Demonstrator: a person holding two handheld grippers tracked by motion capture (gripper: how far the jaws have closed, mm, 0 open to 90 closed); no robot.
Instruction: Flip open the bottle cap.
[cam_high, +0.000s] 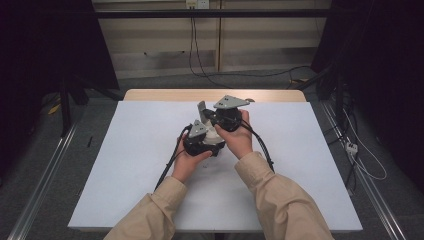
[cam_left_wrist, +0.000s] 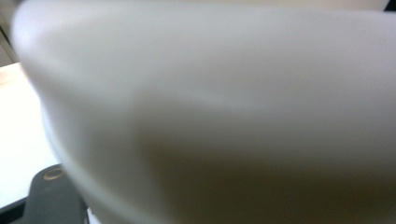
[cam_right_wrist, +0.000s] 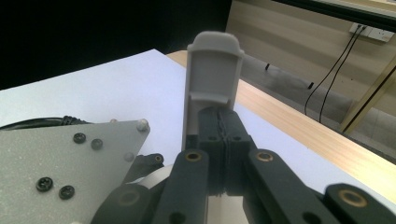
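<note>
Slippage threatens: right gripper (cam_right_wrist: 223, 154) clenched beside the grey plastic piece (cam_right_wrist: 212, 88), left gripper (cam_high: 202, 140) clamping its white base (cam_left_wrist: 210, 116).

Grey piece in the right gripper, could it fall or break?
Maybe. The right gripper pinches the grey piece only at its bottom end, so it could twist or slip out onto the table. The left gripper sits very close, so the two could bump. A blurry white thing crowds the left gripper view.
</note>
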